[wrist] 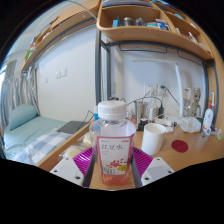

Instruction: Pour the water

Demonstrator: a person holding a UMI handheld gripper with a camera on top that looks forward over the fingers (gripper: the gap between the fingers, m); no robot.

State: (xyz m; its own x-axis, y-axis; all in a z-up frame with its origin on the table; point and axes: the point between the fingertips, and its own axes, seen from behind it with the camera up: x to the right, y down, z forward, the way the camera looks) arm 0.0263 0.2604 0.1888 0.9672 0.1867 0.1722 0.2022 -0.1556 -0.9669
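A: Entry, gripper view. The water bottle [112,145] stands between the two fingers, white cap up, its red-and-pink label facing the camera. Long axis vertical, body upright, no tilt that I can read.

B: Gripper [112,163] state?

A: The magenta pads [81,157] lie against the bottle's sides, left and right. I see no gap at either side, so I log it as pinching the bottle. Judgement, not certainty: the bottle's base is hidden below the fingers, so I cannot tell whether it rests on the desk [185,155] or hangs in the grip.

B: Receiver?

A: A white cup [154,138] sits on the desk, beyond the fingers and off to the right of the bottle, near but not touching it. Its mouth seems to open upward.

B: So the relation that matters?

A: The cup lies right and ahead of the bottle. The pour would likely need the bottle carried that way, then its upright axis tipped toward the cup.

B: Cap?

A: It appears on. If so, nothing pours until it comes off. Pour not yet begun.
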